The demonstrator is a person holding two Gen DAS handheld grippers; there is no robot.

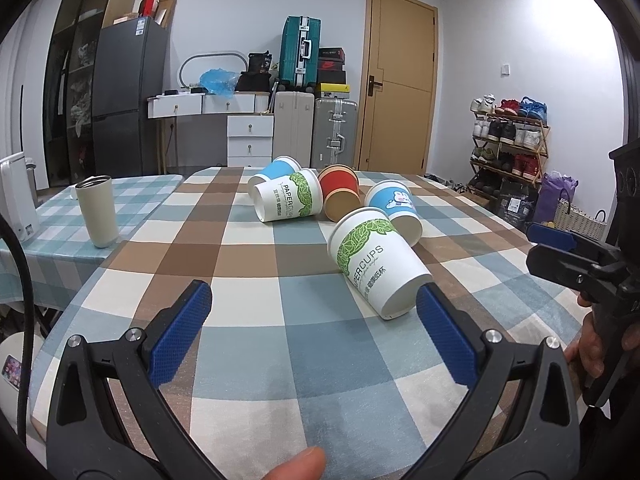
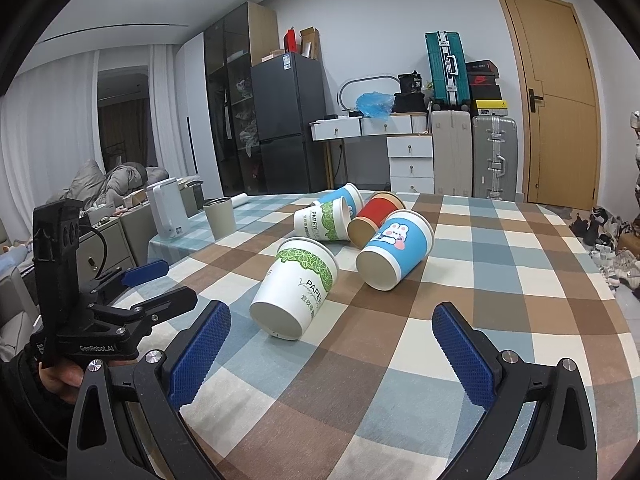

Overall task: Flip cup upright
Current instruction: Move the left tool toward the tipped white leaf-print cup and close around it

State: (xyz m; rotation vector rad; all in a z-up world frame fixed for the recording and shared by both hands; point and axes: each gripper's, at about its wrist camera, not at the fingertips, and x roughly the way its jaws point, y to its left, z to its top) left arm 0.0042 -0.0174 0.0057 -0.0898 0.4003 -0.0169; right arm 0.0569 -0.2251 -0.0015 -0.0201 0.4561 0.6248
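Several paper cups lie on their sides on the checked tablecloth. The nearest is a white cup with green leaves [image 1: 374, 264], its base toward me; it also shows in the right wrist view [image 2: 296, 288]. Behind it lie a blue rabbit cup [image 1: 394, 208] [image 2: 394, 254], a red cup [image 1: 340, 194] [image 2: 376, 218], a second white leaf cup [image 1: 288, 200] [image 2: 322, 220] and a second blue cup [image 1: 276, 170] [image 2: 348, 198]. My left gripper [image 1: 314, 300] is open, empty, just short of the nearest cup. My right gripper [image 2: 332, 320] is open, empty, in front of the cups.
A beige metal tumbler [image 1: 98, 212] [image 2: 220, 218] stands upright on the adjoining table at the left, next to a white appliance [image 1: 16, 196] [image 2: 168, 210]. The right gripper shows at the right edge of the left wrist view [image 1: 560, 252]. Suitcases, drawers and a fridge stand behind.
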